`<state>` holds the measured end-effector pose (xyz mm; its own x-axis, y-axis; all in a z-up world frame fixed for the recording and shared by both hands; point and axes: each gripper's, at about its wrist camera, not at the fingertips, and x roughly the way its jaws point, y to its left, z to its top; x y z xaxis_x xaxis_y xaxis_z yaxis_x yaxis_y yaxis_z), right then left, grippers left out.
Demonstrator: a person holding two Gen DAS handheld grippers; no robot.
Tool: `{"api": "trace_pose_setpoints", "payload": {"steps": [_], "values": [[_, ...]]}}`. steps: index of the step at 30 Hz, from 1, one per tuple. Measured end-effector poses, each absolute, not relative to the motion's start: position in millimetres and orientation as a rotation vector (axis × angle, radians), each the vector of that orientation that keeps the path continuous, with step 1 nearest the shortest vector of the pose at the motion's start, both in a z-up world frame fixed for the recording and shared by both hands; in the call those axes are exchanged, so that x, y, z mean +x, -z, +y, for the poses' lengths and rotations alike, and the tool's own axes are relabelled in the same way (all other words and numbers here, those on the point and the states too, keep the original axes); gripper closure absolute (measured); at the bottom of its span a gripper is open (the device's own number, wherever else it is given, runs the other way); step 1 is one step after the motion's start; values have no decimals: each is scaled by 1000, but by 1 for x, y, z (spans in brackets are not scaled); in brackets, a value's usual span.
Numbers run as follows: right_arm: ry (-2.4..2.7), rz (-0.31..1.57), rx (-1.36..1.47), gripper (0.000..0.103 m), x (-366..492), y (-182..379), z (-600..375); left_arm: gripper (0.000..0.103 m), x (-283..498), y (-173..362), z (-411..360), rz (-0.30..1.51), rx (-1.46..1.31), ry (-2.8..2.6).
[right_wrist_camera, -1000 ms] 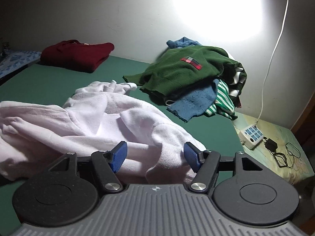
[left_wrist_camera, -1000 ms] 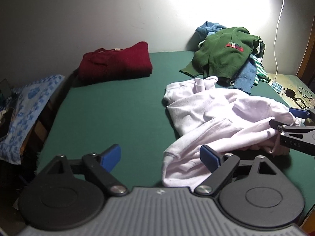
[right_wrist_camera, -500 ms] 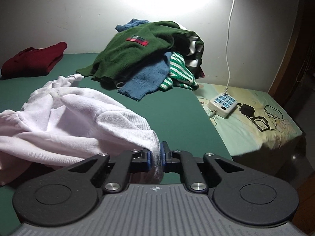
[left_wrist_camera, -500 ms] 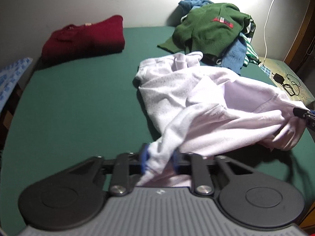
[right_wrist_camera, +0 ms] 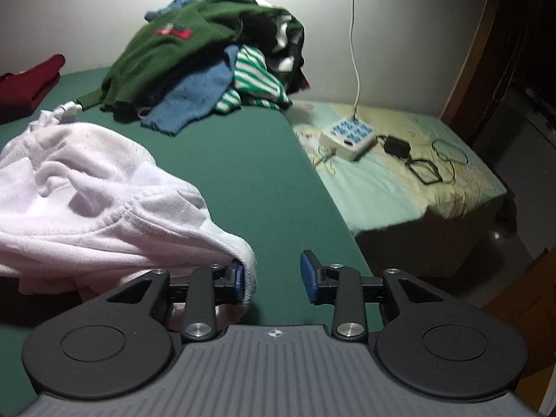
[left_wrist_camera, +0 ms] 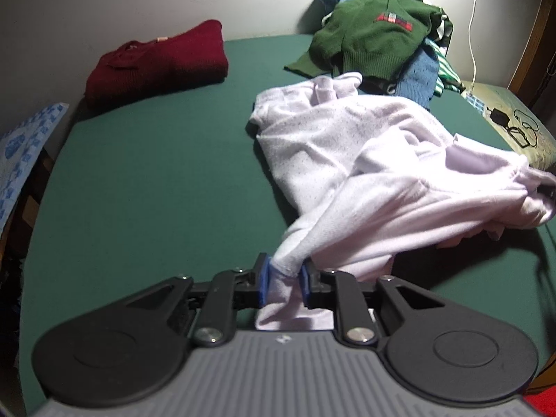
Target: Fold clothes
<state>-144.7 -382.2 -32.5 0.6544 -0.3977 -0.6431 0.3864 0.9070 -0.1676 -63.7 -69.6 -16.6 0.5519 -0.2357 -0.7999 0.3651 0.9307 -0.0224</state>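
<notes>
A crumpled white garment [left_wrist_camera: 347, 160] lies on the green cloth-covered surface [left_wrist_camera: 156, 180], stretched from the near middle toward the right. My left gripper [left_wrist_camera: 283, 278] has its blue pads pressed on a bunched corner of it; the jaws are opening slightly with the cloth still between them. In the right wrist view the other end of the white garment [right_wrist_camera: 87, 191] droops against the left pad of my right gripper [right_wrist_camera: 272, 271]. Its jaws are opening and stand apart, with only green surface showing in the gap.
A folded dark red sweater [left_wrist_camera: 156, 66] sits at the far left by the wall. A pile topped by a green sweater [right_wrist_camera: 180, 41] lies at the back. Right of the green surface's edge, a power strip [right_wrist_camera: 347, 137] and a charger with cable [right_wrist_camera: 417, 163] rest on a pale sheet.
My left gripper closed on the garment's near corner and keeps it. My right gripper pinched the other end, swung to the right, then opened and let the cloth go.
</notes>
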Motion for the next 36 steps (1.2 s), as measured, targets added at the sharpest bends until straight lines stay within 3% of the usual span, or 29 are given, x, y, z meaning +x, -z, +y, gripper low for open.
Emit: {"api": "trace_pose_setpoints", "payload": {"steps": [3,4,6,11,13,16,21,24,26,28,30,36], "values": [[331,644,-99,29,-151,20,-363,80,-63,20,-73,928,153,362],[295,626,-145,28,-149,19,-355,76,-62,22,-75,930,153,364],[273,623,-234,29,-141,24,-342,69,-61,25,-78,939,153,368],[276,725,-200,33,-126,40,-349,70,-58,44,-73,1015,91,367],[273,753,-180,33,-129,45,-352,88,-62,46,-72,1023,63,371],[268,775,-118,38,-135,46,-360,96,-69,45,-79,1019,83,382],[219,719,-171,37,-156,41,-350,92,-85,33,-83,975,111,448],[251,723,-173,45,-154,47,-353,87,-81,38,-83,989,116,421],[272,725,-175,61,-153,52,-355,87,-75,42,-81,1009,97,406],[306,715,-168,82,-150,54,-356,95,-71,44,-82,1008,101,369],[344,697,-151,101,-146,53,-356,97,-68,41,-81,980,98,317],[370,559,-110,102,-145,24,-353,97,-73,2,-93,751,193,156]]}}
